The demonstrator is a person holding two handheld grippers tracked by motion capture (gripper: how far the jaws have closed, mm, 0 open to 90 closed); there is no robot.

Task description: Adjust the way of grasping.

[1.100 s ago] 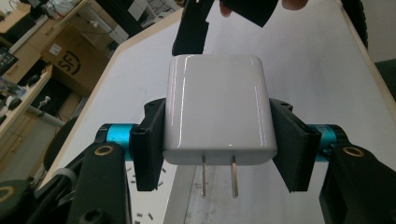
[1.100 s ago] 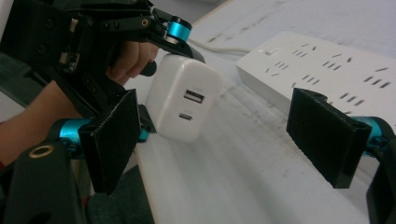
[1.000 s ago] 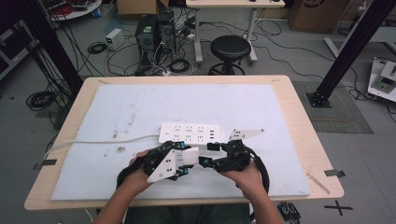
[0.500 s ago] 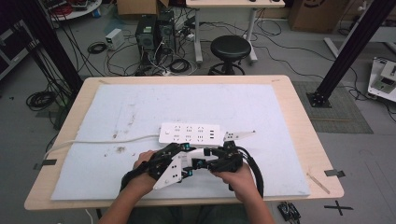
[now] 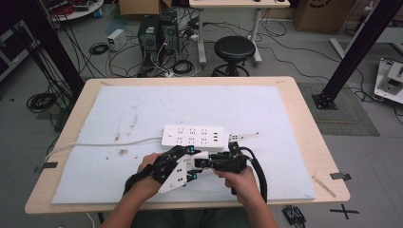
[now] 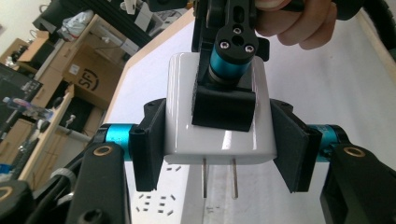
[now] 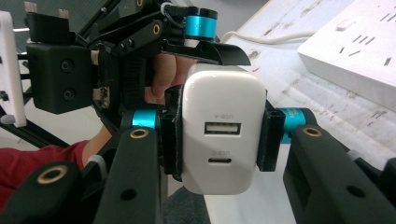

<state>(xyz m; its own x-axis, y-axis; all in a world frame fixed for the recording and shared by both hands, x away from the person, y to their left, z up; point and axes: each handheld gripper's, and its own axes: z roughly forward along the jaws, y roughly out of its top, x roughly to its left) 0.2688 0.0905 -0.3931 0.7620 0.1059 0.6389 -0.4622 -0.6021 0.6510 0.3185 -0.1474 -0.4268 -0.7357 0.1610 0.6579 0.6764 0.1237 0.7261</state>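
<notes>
With your left fingers (image 6: 219, 154) clamped on the white USB charger (image 6: 217, 109) and your right fingers (image 7: 219, 140) just closing on it too, it hung between them above the power strip (image 5: 192, 137), where uneven squeezing could twist its prongs (image 6: 219, 177) off line.

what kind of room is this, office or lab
Most likely a robotics or electronics lab: computer towers and tangled cables on the floor, black aluminium frame struts, and a workbench with a power strip.
</notes>
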